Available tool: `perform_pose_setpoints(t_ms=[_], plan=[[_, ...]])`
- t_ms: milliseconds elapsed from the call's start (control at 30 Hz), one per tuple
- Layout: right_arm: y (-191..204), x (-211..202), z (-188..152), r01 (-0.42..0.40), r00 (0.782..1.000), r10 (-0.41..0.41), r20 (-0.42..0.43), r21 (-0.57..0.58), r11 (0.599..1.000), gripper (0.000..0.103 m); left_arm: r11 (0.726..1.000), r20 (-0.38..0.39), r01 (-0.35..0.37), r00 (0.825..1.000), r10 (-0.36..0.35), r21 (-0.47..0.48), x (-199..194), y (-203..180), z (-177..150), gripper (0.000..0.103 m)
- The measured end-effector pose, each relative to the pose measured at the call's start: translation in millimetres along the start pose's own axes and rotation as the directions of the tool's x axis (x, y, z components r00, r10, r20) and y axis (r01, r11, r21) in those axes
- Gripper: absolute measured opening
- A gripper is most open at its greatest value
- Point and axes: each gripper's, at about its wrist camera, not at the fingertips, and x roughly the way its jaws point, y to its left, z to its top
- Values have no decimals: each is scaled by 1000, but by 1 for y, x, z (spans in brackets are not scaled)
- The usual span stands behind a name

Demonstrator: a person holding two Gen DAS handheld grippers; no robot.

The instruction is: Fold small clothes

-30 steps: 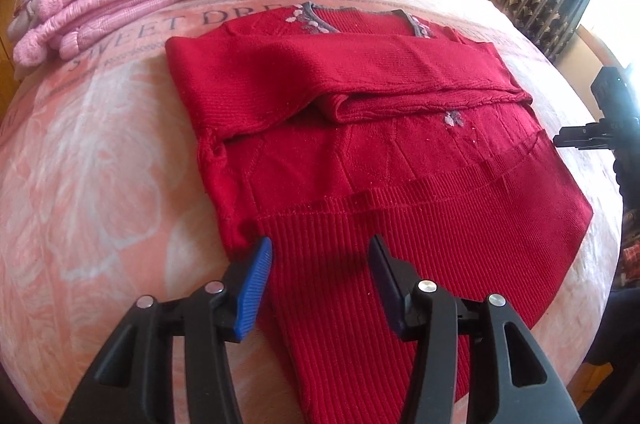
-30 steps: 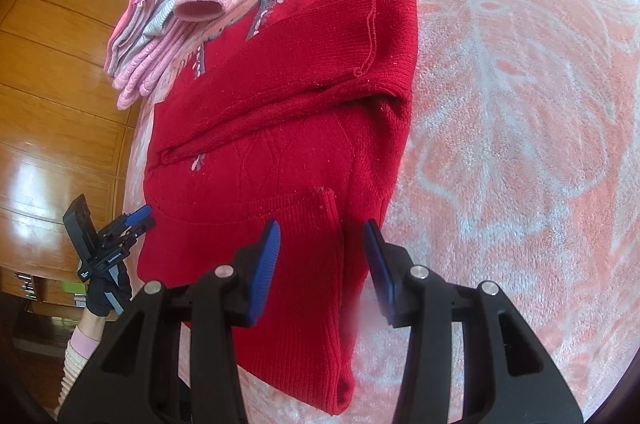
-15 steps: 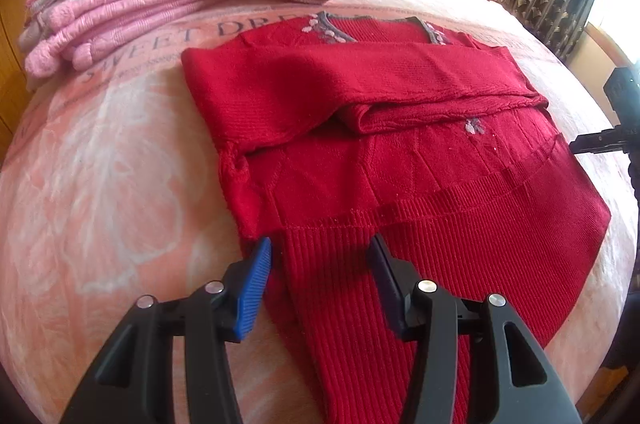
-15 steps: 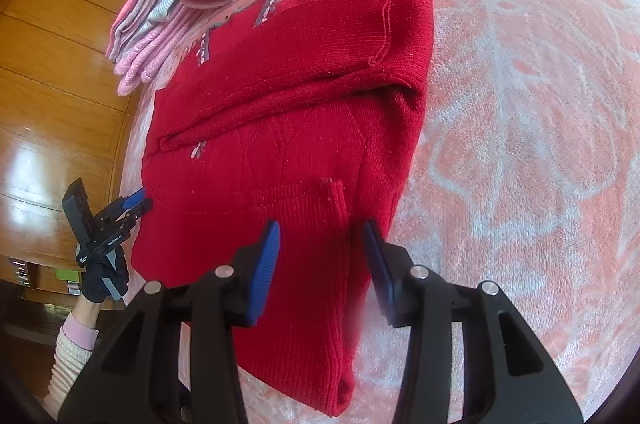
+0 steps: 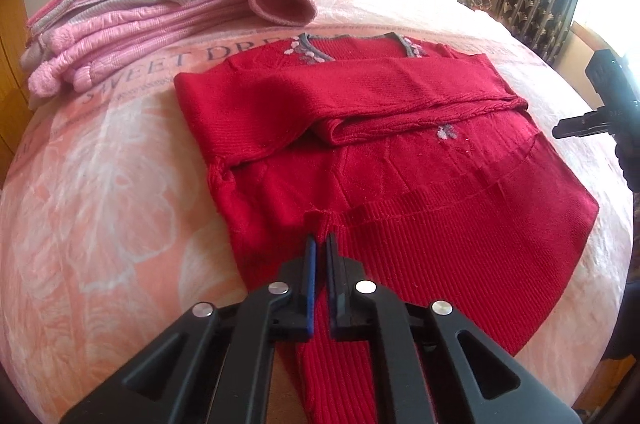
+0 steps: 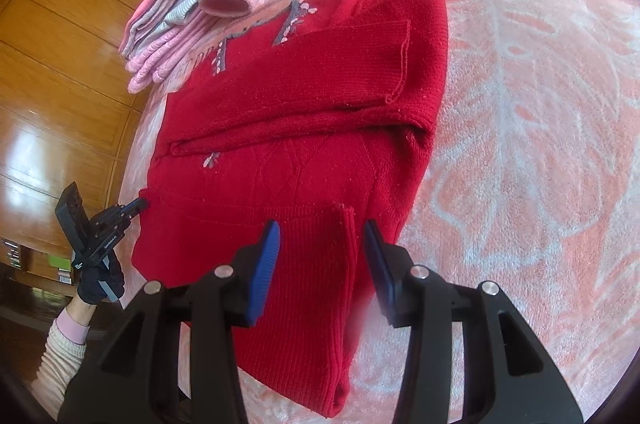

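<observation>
Red sweater [image 5: 400, 160] spread flat mid-bed on pink blanket [image 5: 100, 184], sleeves folded across chest; pink folded stack [image 5: 132, 20] far left.

Step in hand, as judged: lift hem and fold toward collar. Grip both near corners at matching height, raise evenly, lay hem square to shoulders, avoid dragging folded sleeves.

Left gripper [image 5: 321, 244]: pressed together, pinching a ridge of ribbed hem [image 5: 440, 236] at near-left corner.

Right gripper [image 6: 322, 236]: spread wide, straddling folded ribbed edge at near-right corner, not yet clamped.
</observation>
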Motion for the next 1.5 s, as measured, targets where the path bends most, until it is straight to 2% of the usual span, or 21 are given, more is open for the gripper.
perform_pose_setpoints(t_ms=[133,300,433,467,500,533,600,667,733,900,1033,1133,1233,1367,1500], plan=[[6,8,2,2,1000,-3,-29,-41,999,53,999,11,42,999,-42,9,-4,-5,-3,4],[11,26,1,76,995,-83,-63,-95,993,55,1000,-42,12,999,-12,-10,15,0,-8,4],[20,35,0,115,990,-126,-56,-170,979,55,1000,-44,-11,999,11,3,19,0,-7,9],[24,38,-2,123,989,-136,-55,-195,973,49,1000,-42,-22,999,22,8,19,-1,-6,12],[27,39,-3,122,989,-137,-56,-219,968,44,999,-42,-35,998,36,15,20,0,-6,24],[30,40,-5,120,989,-138,-59,-241,963,32,999,-46,-40,998,41,20,20,-1,-7,30],[32,39,-7,135,986,-155,-53,-274,952,24,999,-49,-41,998,42,19,21,1,-10,31],[29,36,-7,129,988,-146,-45,-270,954,10,999,-46,-45,998,45,19,20,2,-12,33],[24,30,-6,103,993,-115,-38,-238,966,6,998,-42,-52,998,53,18,19,4,-12,38],[28,14,-6,63,997,-69,-17,-251,966,4,999,-37,-44,998,44,11,19,5,-9,35],[38,6,-8,100,995,-105,0,-305,947,4,998,-43,-50,998,52,30,20,-1,-8,19],[44,4,-13,65,997,-74,-14,-331,941,4,1000,-32,-13,999,13,2,17,-1,-7,6],[48,0,-12,33,999,-40,-14,-329,944,4,1000,-16,17,1000,-17,-2,13,-4,-7,5],[47,-6,-9,28,1000,-27,7,-303,952,4,1000,-18,8,1000,-8,7,15,-9,-8,4],[47,-16,-6,2,1000,6,26,-275,961,4,999,43,22,999,-21,-29,3,-7,-6,4]])
